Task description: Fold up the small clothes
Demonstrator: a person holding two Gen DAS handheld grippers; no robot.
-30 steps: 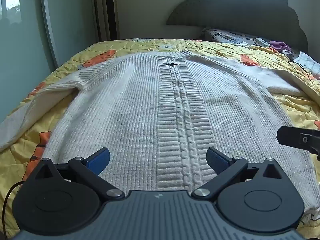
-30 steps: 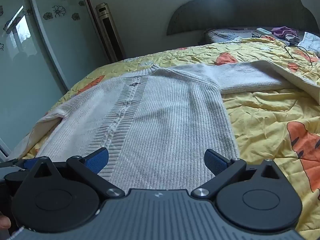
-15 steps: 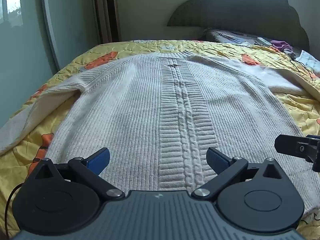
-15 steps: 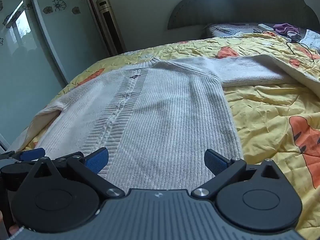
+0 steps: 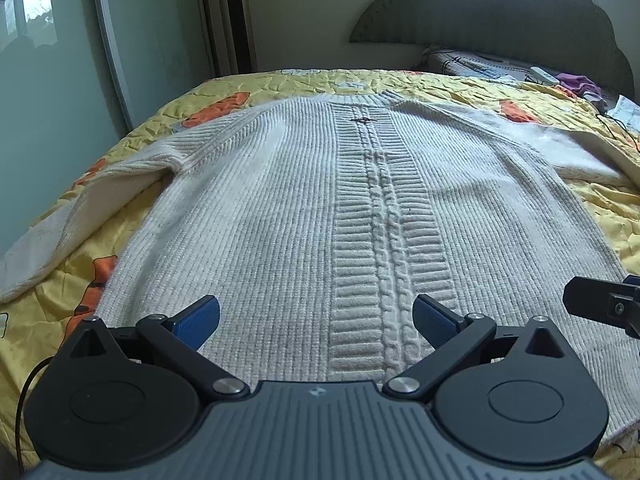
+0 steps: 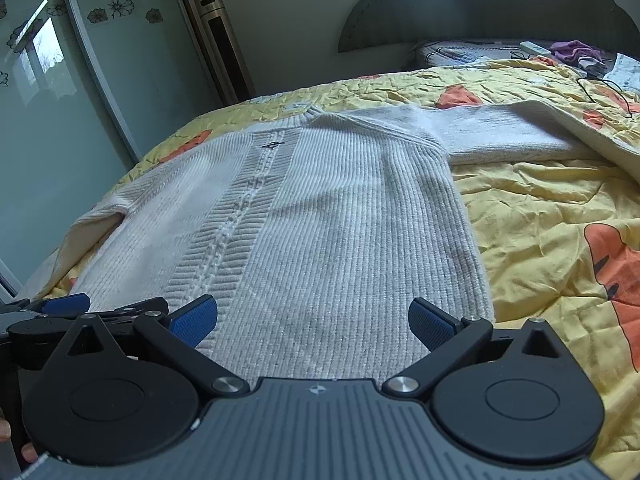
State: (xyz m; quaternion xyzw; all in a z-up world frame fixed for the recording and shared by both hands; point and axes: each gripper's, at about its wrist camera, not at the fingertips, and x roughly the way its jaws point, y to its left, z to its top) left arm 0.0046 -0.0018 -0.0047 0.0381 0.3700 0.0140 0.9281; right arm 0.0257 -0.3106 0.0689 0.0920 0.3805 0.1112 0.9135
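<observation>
A cream knitted sweater [image 5: 304,208] lies flat and face up on the bed, hem toward me, a cable band running up its middle. Its sleeves spread out to the left [image 5: 80,216] and right [image 6: 512,128]. My left gripper [image 5: 316,316] hovers open over the hem near the cable band, blue pads wide apart, holding nothing. My right gripper [image 6: 312,318] is open too, over the hem's right part close to the side seam. The right gripper's tip [image 5: 600,306] shows at the right edge of the left wrist view; the left gripper [image 6: 64,308] shows at the lower left of the right wrist view.
The bed carries a yellow quilt [image 6: 540,216] with orange prints. A dark headboard [image 5: 500,12] stands at the far end, with a pillow, a remote [image 6: 532,46], purple cloth and a black cable [image 6: 612,88] nearby. A tall floor unit [image 6: 224,40] and glass sliding doors [image 6: 80,80] line the left side.
Both grippers have drifted slightly back and lower along the hem; the sweater lies as before. Both stay open.
</observation>
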